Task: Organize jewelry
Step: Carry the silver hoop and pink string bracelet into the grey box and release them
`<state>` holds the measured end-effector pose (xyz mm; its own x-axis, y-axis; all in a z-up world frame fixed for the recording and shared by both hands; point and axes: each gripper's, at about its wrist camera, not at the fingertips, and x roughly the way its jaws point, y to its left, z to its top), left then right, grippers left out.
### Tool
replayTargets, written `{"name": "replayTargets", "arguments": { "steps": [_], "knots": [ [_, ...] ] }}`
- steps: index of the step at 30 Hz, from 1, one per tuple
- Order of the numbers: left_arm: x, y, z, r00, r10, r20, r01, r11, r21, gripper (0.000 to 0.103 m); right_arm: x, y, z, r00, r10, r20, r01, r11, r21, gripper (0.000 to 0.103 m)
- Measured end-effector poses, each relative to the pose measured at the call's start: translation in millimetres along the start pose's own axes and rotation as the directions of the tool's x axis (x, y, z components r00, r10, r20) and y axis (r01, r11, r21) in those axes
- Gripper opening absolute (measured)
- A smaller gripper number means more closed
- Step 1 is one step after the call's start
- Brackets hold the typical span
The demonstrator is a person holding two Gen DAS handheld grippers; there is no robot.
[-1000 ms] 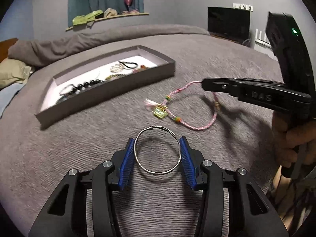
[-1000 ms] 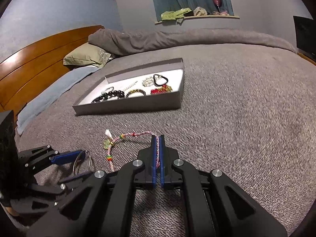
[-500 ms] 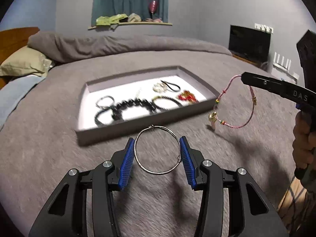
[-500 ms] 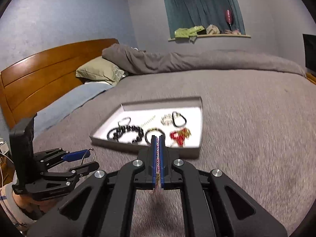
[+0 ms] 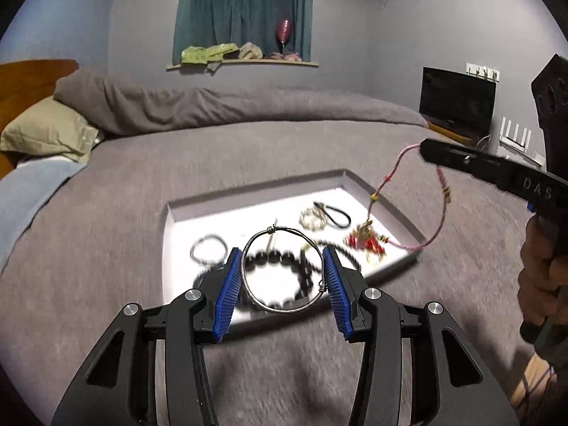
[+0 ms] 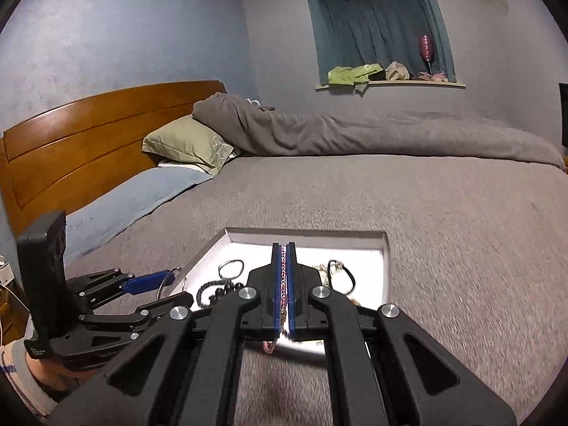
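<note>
My left gripper (image 5: 282, 266) is shut on a silver wire bangle (image 5: 280, 310) and holds it in the air over the near part of the grey tray (image 5: 255, 190). The tray has a white floor and holds a black bead bracelet (image 5: 275, 259), a black cord loop (image 5: 337, 216), a red piece (image 5: 369, 243) and other jewelry. My right gripper (image 6: 283, 254) is shut on a pink braided bracelet (image 6: 283, 277). In the left wrist view that bracelet (image 5: 442, 223) dangles from the right gripper (image 5: 424, 149) above the tray's right edge. The left gripper with the bangle also shows in the right wrist view (image 6: 161, 280).
The tray (image 6: 305, 236) lies on a grey bedspread (image 5: 124, 184). A rolled grey duvet (image 6: 355, 135), a green pillow (image 6: 188, 145) and a wooden headboard (image 6: 88, 142) lie beyond. A black screen (image 5: 456, 97) stands at the far right.
Both grippers have lifted off the bedspread and moved over the tray, the left with the bangle, the right with the pink bracelet, which lay on the bed a second ago.
</note>
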<state>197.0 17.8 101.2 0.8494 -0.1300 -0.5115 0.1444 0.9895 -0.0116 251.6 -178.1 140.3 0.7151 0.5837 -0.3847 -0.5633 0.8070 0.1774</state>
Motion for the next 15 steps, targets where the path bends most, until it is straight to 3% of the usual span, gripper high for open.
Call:
{"name": "replayTargets", "arguments": {
  "steps": [9, 15],
  "knots": [
    [45, 8, 34, 0.999, 0.027, -0.026, -0.027, 0.999, 0.03, 0.047, 66, -6, 13, 0.997, -0.011, -0.074, 0.012, 1.0, 0.014, 0.003],
    [84, 21, 35, 0.993, 0.036, -0.113, -0.036, 0.999, 0.008, 0.047, 117, -21, 5, 0.984, -0.026, -0.175, 0.039, 0.997, 0.069, 0.003]
  ]
}}
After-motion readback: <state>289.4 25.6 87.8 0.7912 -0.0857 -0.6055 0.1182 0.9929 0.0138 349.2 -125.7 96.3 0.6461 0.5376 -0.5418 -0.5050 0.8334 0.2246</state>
